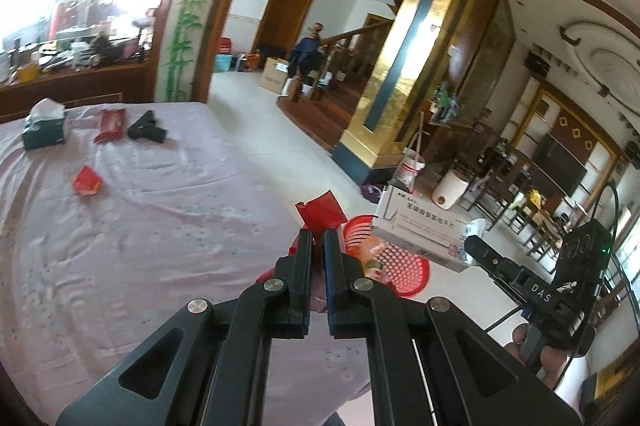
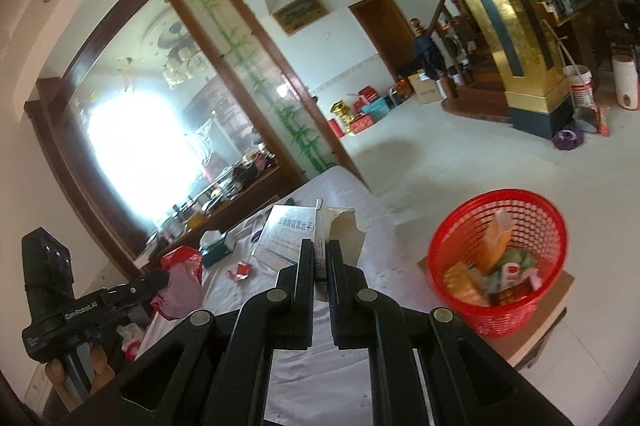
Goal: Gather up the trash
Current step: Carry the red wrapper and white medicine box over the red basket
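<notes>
Left wrist: left gripper (image 1: pixel 318 240) pinched a red wrapper (image 1: pixel 321 211) near the red basket (image 1: pixel 404 268); another red scrap (image 1: pixel 87 181) lay on the far-left tablecloth (image 1: pixel 140 226).

Right wrist: right gripper (image 2: pixel 319 252) clamped a white medicine box (image 2: pixel 286 236); the basket (image 2: pixel 498 262) sat right, holding trash.

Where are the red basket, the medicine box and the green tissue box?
red basket (image 2: pixel 460 290), right wrist view, on its mesh side wall.
medicine box (image 1: pixel 424 226), left wrist view, on its printed white face.
green tissue box (image 1: pixel 42 133), left wrist view, on its green front side.
</notes>
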Demonstrator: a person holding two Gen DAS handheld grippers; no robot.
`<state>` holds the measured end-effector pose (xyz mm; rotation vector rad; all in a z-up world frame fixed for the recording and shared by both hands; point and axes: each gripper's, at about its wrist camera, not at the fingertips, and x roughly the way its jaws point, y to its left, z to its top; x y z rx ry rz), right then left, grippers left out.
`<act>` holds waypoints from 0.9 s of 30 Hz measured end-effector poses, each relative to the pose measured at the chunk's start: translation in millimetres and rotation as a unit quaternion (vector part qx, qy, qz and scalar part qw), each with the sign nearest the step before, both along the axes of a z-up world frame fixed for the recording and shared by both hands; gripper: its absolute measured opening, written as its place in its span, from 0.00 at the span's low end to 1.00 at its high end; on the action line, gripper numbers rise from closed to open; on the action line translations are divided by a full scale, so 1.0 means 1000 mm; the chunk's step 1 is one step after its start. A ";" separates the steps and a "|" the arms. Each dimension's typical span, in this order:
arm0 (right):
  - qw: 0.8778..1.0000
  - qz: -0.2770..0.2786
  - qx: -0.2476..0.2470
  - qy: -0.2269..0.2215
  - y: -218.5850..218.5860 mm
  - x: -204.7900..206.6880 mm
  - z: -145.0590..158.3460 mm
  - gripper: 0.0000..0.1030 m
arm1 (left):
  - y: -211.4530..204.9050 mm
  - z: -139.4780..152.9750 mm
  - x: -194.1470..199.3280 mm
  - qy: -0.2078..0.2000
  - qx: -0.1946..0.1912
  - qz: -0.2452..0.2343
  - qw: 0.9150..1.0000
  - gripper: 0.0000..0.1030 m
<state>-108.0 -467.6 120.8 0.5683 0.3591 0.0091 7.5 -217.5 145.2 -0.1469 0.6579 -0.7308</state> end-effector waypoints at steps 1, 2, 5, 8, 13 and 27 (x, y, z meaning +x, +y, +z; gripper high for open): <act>1.000 -0.004 -0.001 -0.001 -0.004 0.000 0.000 0.06 | -0.006 0.000 -0.001 0.001 0.001 -0.006 1.000 0.05; 1.000 -0.009 -0.002 -0.002 -0.006 -0.003 0.001 0.06 | -0.012 0.001 -0.003 0.000 0.002 -0.012 1.000 0.05; 1.000 -0.021 -0.002 -0.005 -0.014 -0.011 0.004 0.06 | -0.028 0.002 -0.006 -0.003 0.005 -0.026 1.000 0.05; 0.999 -0.033 -0.006 -0.006 -0.020 -0.017 0.005 0.06 | -0.039 0.003 -0.007 -0.003 0.004 -0.038 0.999 0.05; 0.998 -0.058 -0.021 0.004 -0.026 -0.026 0.006 0.06 | -0.061 0.003 -0.010 -0.003 0.003 -0.065 0.998 0.05; 0.992 -0.115 -0.045 0.011 -0.043 -0.056 0.012 0.06 | -0.116 -0.004 -0.027 -0.003 0.020 -0.117 0.993 0.05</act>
